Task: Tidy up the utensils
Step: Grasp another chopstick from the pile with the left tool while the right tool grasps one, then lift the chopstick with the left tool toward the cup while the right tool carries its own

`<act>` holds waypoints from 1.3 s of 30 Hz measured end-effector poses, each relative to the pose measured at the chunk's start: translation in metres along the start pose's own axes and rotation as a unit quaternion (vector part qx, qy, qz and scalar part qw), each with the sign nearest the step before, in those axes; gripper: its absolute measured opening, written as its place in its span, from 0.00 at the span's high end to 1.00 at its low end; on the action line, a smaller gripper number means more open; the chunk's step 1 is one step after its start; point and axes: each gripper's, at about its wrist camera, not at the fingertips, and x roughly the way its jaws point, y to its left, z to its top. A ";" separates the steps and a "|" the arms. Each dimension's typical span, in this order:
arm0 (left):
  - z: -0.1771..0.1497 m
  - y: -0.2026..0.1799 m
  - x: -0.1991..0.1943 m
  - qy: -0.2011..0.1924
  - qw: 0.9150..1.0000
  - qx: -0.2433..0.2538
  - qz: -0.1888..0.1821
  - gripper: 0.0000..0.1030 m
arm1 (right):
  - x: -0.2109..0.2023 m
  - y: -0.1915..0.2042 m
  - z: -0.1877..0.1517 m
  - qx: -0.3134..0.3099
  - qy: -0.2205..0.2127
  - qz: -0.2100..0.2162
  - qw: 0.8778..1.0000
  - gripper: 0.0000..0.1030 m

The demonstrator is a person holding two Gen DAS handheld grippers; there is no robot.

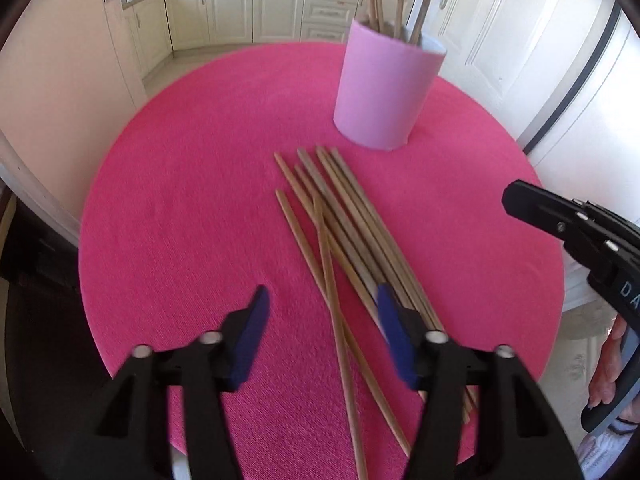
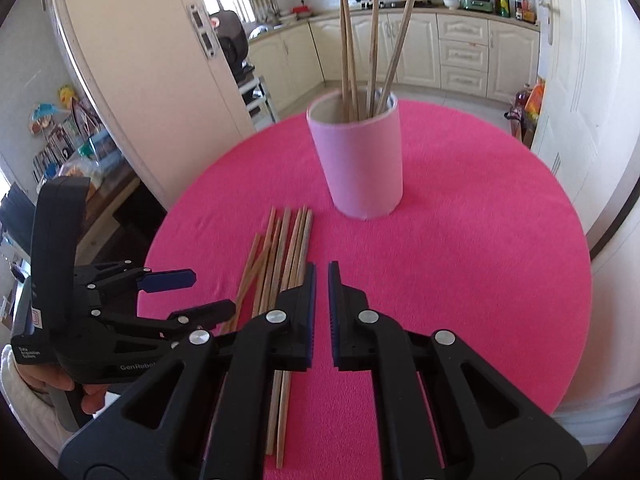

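Between my left gripper (image 1: 322,330) pads, which stand apart and empty, lie loose chopsticks (image 1: 352,232) on the pink tabletop (image 1: 180,220) before the holder (image 1: 384,92); my right gripper (image 2: 321,312) is closed, empty. Light, stiff, slick sticks: I'd pinch one mid-shaft

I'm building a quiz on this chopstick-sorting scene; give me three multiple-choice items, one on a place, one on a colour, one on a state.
1. Where do the loose chopsticks lie?
A. on the tablecloth in front of the holder
B. behind the holder
C. on the floor

2. What colour is the tablecloth?
A. green
B. white
C. pink

3. How stands the right gripper?
A. wide open
B. shut, nothing held
C. shut on a chopstick

Answers:
1 A: they rest before the pink holder.
2 C: bright pink cloth covers the round table.
3 B: its pads nearly meet with nothing between them.
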 end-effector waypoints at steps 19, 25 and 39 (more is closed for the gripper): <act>-0.007 0.010 0.010 -0.005 0.999 -0.037 -0.016 0.94 | 0.038 0.005 -0.015 -0.003 0.078 0.008 0.997 0.93; 0.005 0.018 0.004 -0.025 0.997 -0.064 -0.019 0.94 | 0.057 0.008 -0.011 0.004 0.104 0.021 0.994 0.93; 0.018 0.024 0.009 -0.037 0.996 -0.079 -0.026 0.94 | 0.081 0.025 0.003 -0.030 0.139 -0.010 0.990 0.93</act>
